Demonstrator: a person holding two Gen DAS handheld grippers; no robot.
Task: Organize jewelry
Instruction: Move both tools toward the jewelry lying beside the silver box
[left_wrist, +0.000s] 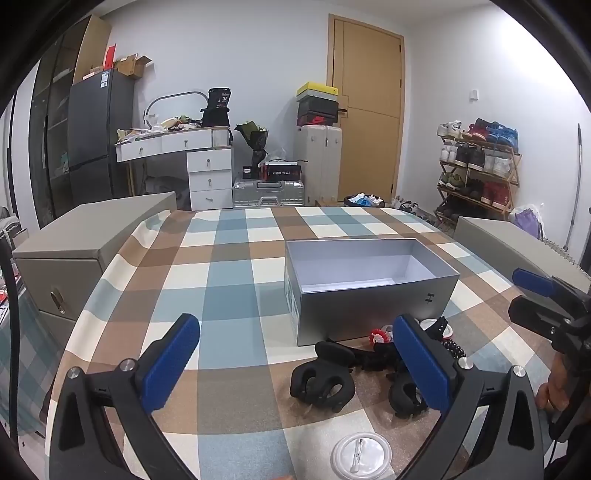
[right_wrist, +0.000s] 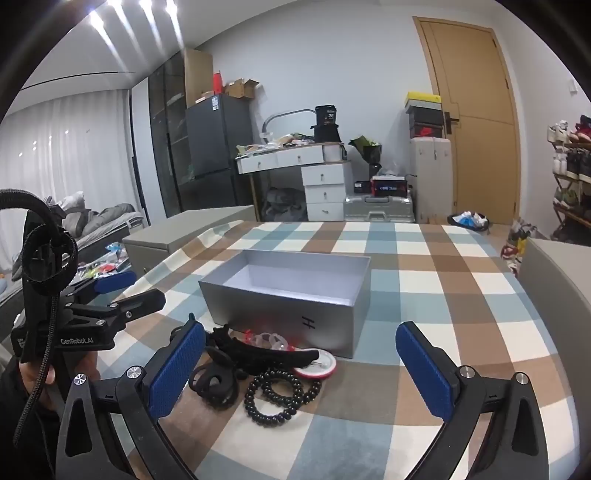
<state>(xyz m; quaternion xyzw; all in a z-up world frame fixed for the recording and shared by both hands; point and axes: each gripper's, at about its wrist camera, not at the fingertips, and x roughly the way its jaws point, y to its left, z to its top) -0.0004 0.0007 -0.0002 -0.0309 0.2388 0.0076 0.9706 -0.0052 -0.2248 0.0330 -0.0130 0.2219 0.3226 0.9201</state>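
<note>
Checked tablecloth (left_wrist: 229, 280), both grippers angled down, fingers (right_wrist: 177, 369) spread wide

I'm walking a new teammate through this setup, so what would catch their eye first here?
Probably the open grey box, empty inside, in the middle of the checked tablecloth. Next, the cluster just in front of it: black hair clips, a black bead bracelet and a red-rimmed round piece. Both grippers hover with jaws wide open, holding nothing.
</note>
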